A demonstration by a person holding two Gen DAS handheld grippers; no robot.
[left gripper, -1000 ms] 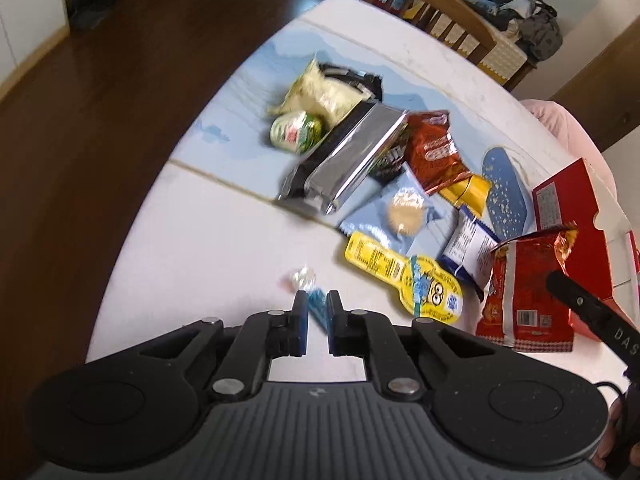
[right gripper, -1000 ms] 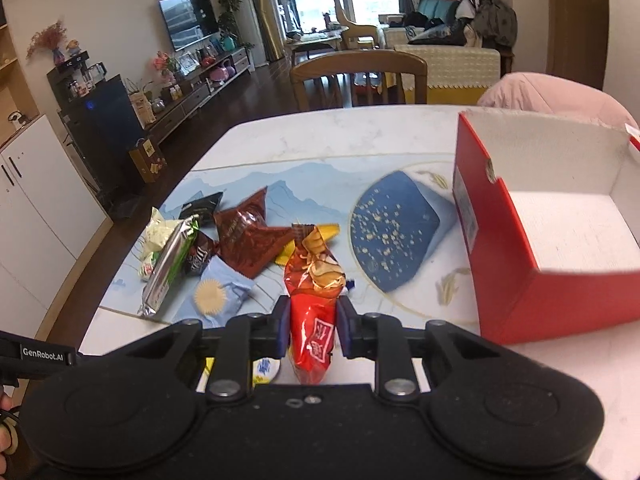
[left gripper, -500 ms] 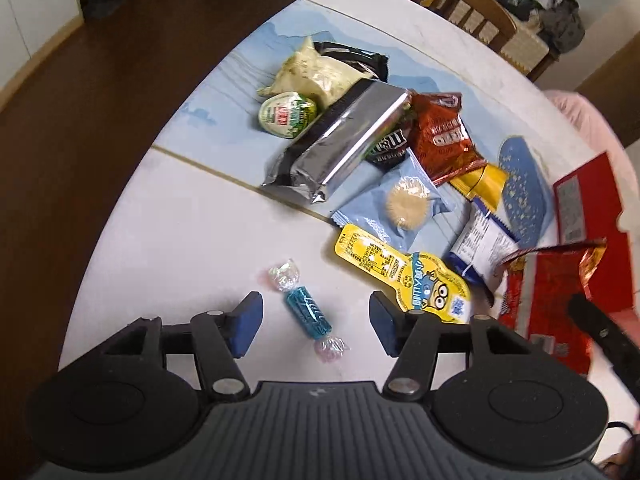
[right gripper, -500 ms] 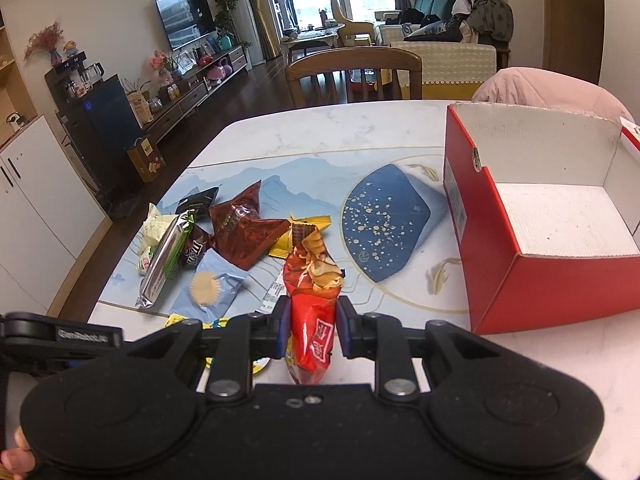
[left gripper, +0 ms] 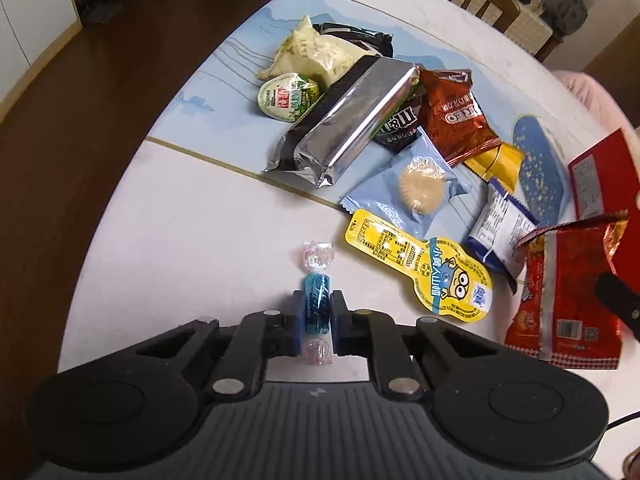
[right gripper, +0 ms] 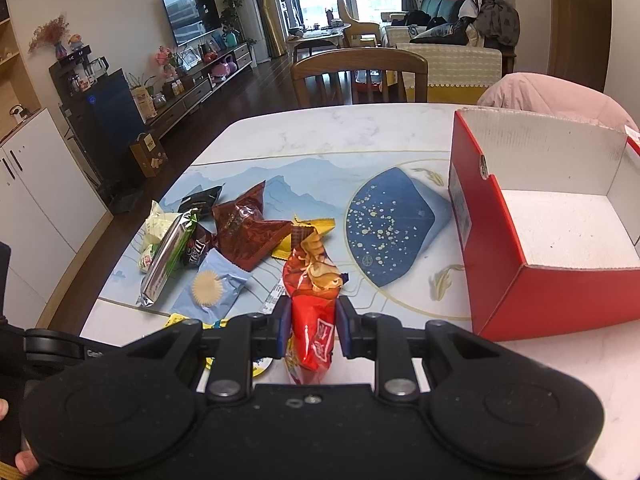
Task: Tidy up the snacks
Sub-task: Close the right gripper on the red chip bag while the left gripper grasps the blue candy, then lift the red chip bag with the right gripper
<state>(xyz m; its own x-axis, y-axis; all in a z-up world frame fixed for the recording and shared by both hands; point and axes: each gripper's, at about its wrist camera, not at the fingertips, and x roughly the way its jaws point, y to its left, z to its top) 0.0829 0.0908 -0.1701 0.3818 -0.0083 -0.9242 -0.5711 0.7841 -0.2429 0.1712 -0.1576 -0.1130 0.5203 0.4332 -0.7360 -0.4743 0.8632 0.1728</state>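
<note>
I am seeing my left hand-held gripper (left gripper: 316, 322) pinching a blue wrapped candy (left gripper: 316, 304) that is lying on the white table (left gripper: 192, 240); its jaws have just been closing and the pads are now pressing on the candy's sides. Just to the right of it a yellow paddle-shaped packet (left gripper: 424, 266) is lying flat, and beyond that sits the pile: a silver foil bar (left gripper: 348, 124), a pale blue biscuit packet (left gripper: 404, 192) and a brown bag (left gripper: 456, 114). My right hand-held gripper (right gripper: 313, 326) is gripping a red chip bag (right gripper: 314, 300), holding it upright over the table. To the right of it, on the table, a red box (right gripper: 536, 288) is standing open with its white inside bare. A wooden chair (right gripper: 358, 74) is standing at the far side of the table
</note>
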